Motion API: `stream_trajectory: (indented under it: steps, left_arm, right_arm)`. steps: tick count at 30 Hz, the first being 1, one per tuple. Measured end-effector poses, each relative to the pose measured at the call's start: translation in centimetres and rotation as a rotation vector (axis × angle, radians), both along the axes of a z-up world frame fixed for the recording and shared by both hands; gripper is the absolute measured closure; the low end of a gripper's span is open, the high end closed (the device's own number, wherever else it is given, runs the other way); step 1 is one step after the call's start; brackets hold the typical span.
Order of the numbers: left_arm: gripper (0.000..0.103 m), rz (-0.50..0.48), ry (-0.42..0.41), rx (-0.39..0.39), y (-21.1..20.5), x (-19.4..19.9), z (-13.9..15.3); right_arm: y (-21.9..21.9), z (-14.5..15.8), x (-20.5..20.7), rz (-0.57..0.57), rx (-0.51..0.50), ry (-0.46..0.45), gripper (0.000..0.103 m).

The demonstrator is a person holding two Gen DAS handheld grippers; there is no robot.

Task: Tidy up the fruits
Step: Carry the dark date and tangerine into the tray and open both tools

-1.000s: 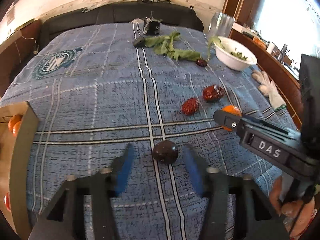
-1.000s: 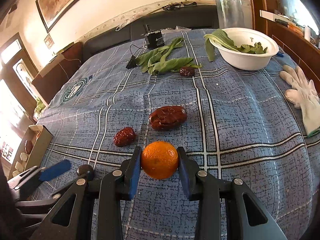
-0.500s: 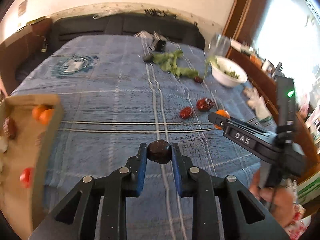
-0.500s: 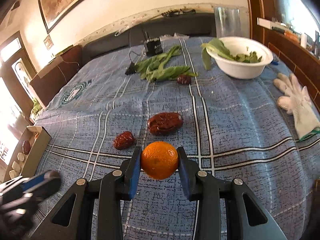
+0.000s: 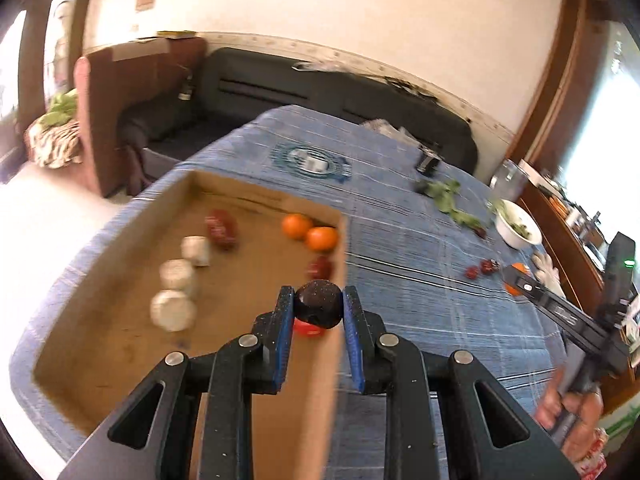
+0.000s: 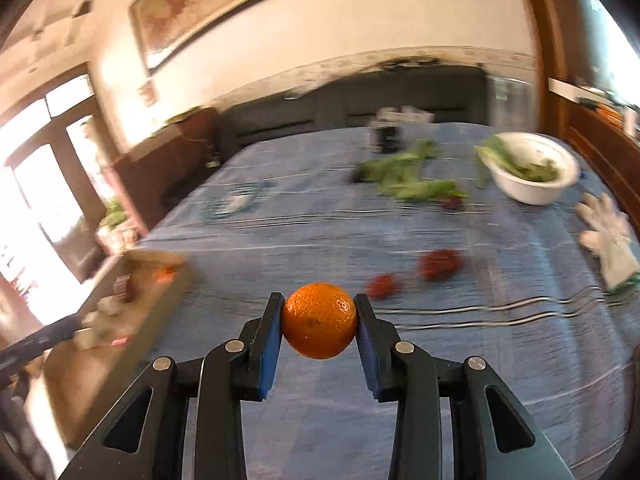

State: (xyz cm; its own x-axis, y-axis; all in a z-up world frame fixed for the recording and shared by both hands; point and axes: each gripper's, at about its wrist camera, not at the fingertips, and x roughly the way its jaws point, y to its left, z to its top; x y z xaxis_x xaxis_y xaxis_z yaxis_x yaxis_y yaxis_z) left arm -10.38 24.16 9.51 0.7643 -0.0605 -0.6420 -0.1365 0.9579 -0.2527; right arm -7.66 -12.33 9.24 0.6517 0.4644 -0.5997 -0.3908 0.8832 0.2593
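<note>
From my left wrist view the cardboard box (image 5: pixel 132 280) sits on the table's (image 5: pixel 420 280) left, two oranges (image 5: pixel 310 232) in its far corner, bowl (image 5: pixel 518 230) far right.

Your left tongs (image 5: pixel 318 307) point down at a slant, blue pads (image 5: pixel 285 322) pinched on a dark round fruit (image 5: pixel 319 305); jaws have just been closing on it. Your right tongs (image 6: pixel 319 322) also tilt downward, pads clamped either side of an orange (image 6: pixel 319 320). Your right hand (image 5: pixel 570 416) grips the handle, seen at the left camera's edge.
</note>
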Motion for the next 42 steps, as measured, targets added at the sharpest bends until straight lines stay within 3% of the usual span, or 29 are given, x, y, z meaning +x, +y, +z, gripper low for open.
stream_trajectory:
  steps: [6, 11, 20, 27, 33, 37, 42]
  left_arm:
    - [0.080, 0.069, 0.008, -0.026, 4.0, -1.4, -1.2]
    - [0.080, 0.119, 0.048, -0.039, 6.8, -2.2, -2.5]
    - [0.080, 0.208, 0.106, -0.123, 10.9, -2.8, -4.5]
    - [0.078, 0.237, 0.080, -0.173, 12.6, -3.9, -4.1]
    - [0.064, 0.285, 0.052, -0.209, 14.4, -5.3, -3.7]
    - [0.055, 0.302, 0.031, -0.228, 14.8, -6.1, -3.0]
    - [0.048, 0.296, -0.002, -0.220, 14.2, -6.8, -1.5]
  right_arm:
    - [8.7, 1.3, -3.4, 0.225, -0.006, 0.020, 0.065]
    - [15.2, -0.2, -5.1, 0.342, -0.063, 0.055, 0.064]
    - [21.6, -3.3, -7.6, 0.484, -0.186, 0.077, 0.064]
    - [24.5, -5.4, -8.6, 0.542, -0.282, 0.092, 0.064]
    - [25.3, -5.8, -8.9, 0.541, -0.303, 0.077, 0.062]
    - [25.1, -5.3, -9.0, 0.542, -0.272, 0.082, 0.044]
    - [23.8, -3.2, -10.0, 0.511, -0.232, 0.029, 0.041]
